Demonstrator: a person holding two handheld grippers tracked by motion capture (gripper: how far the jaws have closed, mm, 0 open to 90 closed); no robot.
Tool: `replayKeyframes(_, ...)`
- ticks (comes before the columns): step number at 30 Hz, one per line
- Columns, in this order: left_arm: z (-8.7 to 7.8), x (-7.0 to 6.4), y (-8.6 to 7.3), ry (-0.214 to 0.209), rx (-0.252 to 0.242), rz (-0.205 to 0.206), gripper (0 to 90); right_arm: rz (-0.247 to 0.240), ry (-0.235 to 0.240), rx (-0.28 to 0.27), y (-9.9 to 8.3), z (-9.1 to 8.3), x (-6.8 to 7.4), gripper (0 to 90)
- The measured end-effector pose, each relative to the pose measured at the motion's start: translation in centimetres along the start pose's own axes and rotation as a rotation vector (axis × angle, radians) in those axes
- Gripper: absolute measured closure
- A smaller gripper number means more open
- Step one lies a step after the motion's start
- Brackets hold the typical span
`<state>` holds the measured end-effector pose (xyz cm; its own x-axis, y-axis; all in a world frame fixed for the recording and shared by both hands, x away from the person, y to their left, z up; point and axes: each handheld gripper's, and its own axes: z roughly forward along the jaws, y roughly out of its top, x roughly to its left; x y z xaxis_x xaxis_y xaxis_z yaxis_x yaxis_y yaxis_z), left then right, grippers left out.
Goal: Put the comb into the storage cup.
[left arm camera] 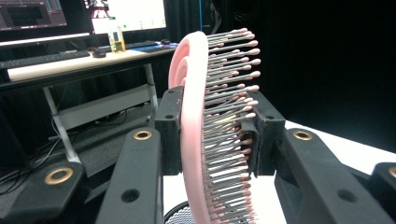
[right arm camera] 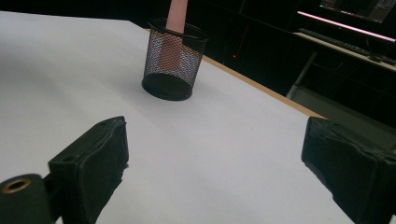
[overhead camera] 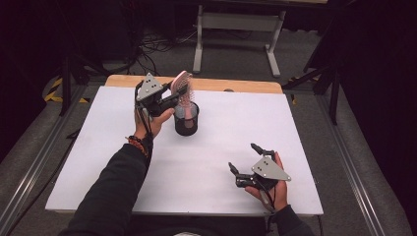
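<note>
Gripping the pink hairbrush [left arm camera: 194,135] upright, the left gripper [overhead camera: 169,96] needed a straight path at the mesh cup [overhead camera: 186,119]; the right gripper [overhead camera: 246,160], lower right, gaped wide.

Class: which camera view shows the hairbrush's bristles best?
The left gripper view: the hairbrush sits close up, bristles clear, clamped in the left tongs. The high view shows it small in the cup; the right gripper view shows its handle.

A pink hairbrush [overhead camera: 184,93] with pink-tipped metal bristles stands nearly upright, handle down inside a black mesh cup [overhead camera: 187,123]. The cup stands upright toward the far left of the white surface [overhead camera: 221,147], seemingly holding nothing else.
</note>
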<state>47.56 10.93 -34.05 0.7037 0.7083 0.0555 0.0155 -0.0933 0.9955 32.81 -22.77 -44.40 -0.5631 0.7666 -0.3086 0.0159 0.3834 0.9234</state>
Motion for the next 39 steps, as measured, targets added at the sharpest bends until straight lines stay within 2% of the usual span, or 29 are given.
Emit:
replayKeyframes(5,0.2,0.0,-0.3,-0.003,0.013,-0.008,63.7,-0.003,0.006,0.007,0.0,0.1,0.1,8.2)
replayKeyframes(7,0.3,0.1,-0.4,-0.001,0.016,0.000,63.7,-0.004,0.005,0.012,-0.1,0.1,0.1,8.2)
replayKeyframes(14,0.4,0.1,-0.9,0.000,0.010,-0.025,63.6,-0.003,0.007,0.015,-0.1,0.2,0.0,8.3)
replayKeyframes(39,0.8,0.5,-2.8,-0.008,0.039,-0.063,63.0,-0.013,0.017,0.034,-0.3,0.4,0.2,8.2)
